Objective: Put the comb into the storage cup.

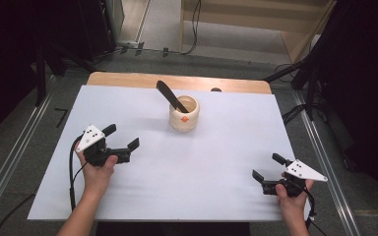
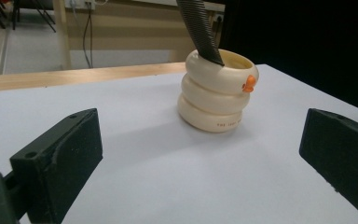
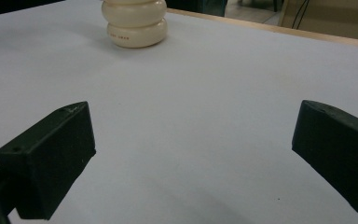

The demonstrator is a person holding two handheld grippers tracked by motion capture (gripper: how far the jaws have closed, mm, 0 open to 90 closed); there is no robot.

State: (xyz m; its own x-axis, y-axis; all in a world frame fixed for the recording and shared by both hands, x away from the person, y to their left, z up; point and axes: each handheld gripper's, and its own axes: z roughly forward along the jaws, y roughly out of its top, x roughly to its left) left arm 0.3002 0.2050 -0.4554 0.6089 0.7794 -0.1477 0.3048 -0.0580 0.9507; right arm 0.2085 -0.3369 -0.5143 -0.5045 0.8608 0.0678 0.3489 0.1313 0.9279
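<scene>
**Holding both claws wide and empty, cup ahead**

Looking down from the high view, you hold your left gripper (image 1: 121, 137) over the near-left part of the white sheet (image 1: 202, 167), jaws spread far apart with nothing between them. The cream ringed cup (image 1: 184, 114) stands beyond it and off to its right, well apart, with a dark ridged tool (image 1: 171, 96) leaning out of its mouth. Your right gripper (image 1: 266, 167) sits near the sheet's right edge, jaws just as wide and empty; the cup lies far ahead of it and to its left.

In the left gripper view, your two jaws stand at the picture's edges with bare sheet between them. The cup (image 2: 216, 91) rests upright ahead, between the jaw lines but well beyond the tips, an orange mark (image 2: 249, 83) on its rim, the tool (image 2: 199, 28) tilted in it.

In the right gripper view, your jaws again gape wide over bare sheet. The cup (image 3: 135, 22) stands far ahead, towards the left jaw's side.
</scene>
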